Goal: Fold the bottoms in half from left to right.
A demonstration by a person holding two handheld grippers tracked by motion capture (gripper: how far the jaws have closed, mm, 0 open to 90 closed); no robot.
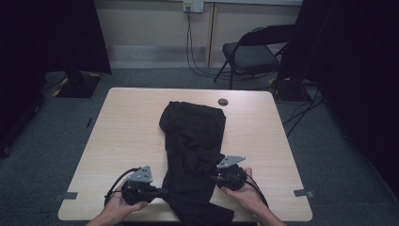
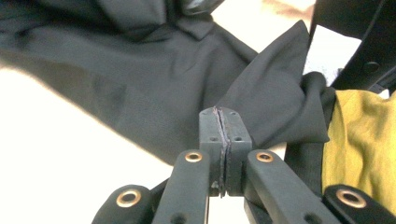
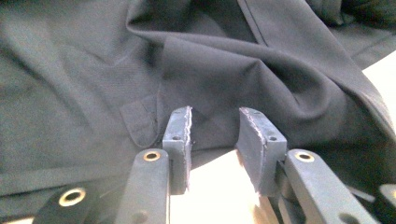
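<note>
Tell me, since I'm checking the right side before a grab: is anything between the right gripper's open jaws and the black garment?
Nothing visible. The right gripper stands open right at the edge of the black garment, with bare table beneath the jaws and no other object between.

Curtained recording room, folding chair (image 1: 249,54)

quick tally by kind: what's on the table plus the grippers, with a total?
Black garment: 1
Grippers: 2, left gripper with jaws shut, a fold of the cloth at its tip; right gripper with jaws apart at the cloth edge
Round grommet in the table: 1
Total: 4
</note>
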